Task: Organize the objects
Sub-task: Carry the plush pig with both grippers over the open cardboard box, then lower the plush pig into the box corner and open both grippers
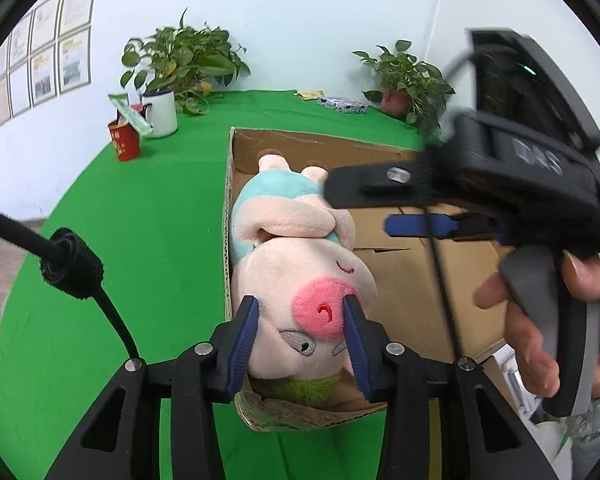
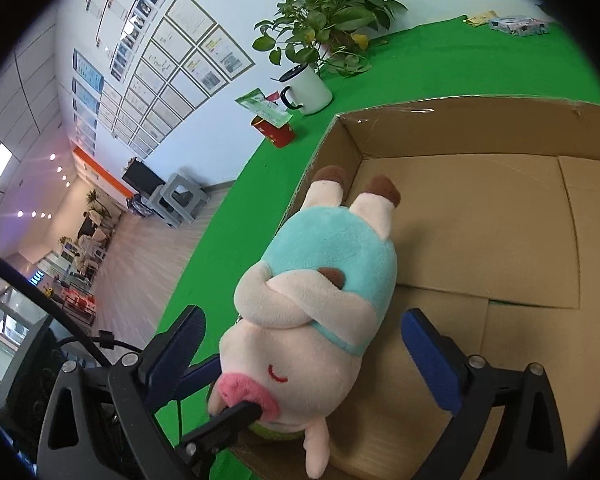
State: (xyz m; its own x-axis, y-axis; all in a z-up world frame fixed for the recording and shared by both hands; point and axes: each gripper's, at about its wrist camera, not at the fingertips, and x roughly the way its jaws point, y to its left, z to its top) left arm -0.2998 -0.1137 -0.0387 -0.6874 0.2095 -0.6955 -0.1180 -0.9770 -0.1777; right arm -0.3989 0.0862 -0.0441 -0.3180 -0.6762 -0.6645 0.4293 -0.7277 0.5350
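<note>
Left wrist view: left claw [image 1: 300, 320] pinching snout of plush pig [image 1: 296, 264] lying in cardboard box [image 1: 400, 288]; right claw [image 2: 300, 360] spread wide above; likely light, squashy, best grabbed mid-body.

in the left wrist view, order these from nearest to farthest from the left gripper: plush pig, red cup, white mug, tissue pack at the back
1. plush pig, its head between the left gripper fingers, in the cardboard box
2. red cup, left, mid-table
3. white mug, just behind the cup
4. tissue pack, far back edge
</note>
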